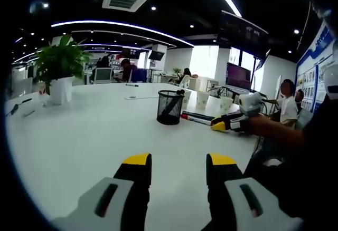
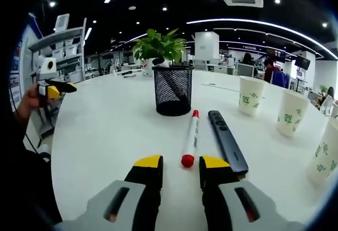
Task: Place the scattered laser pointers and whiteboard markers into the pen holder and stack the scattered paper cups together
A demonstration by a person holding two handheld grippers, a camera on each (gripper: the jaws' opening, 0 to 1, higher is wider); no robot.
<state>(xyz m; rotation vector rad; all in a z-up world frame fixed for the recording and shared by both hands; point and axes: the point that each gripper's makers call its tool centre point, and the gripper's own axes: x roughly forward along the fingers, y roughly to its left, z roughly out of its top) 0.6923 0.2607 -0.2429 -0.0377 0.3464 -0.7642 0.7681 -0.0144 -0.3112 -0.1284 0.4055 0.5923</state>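
Observation:
In the right gripper view my right gripper [image 2: 181, 163] stands open just above the white table [image 2: 105, 136], its yellow tips either side of the near end of a red-capped whiteboard marker [image 2: 190, 137]. A dark laser pointer [image 2: 227, 141] lies beside the marker. Behind them stands the black mesh pen holder [image 2: 172, 89]. Three paper cups [image 2: 250, 95] [image 2: 291, 113] [image 2: 326, 152] stand apart at the right. In the left gripper view my left gripper [image 1: 179, 162] is open over bare table, with the pen holder [image 1: 170, 107], marker [image 1: 196, 118] and cups [image 1: 203, 99] ahead, and the right gripper [image 1: 224, 124] beyond.
A potted plant [image 1: 59, 70] in a white pot stands at the table's far left in the left gripper view, and behind the holder as the plant [image 2: 157, 46] in the right gripper view. People sit at desks in the background. The left gripper [image 2: 53, 89] shows at the left edge.

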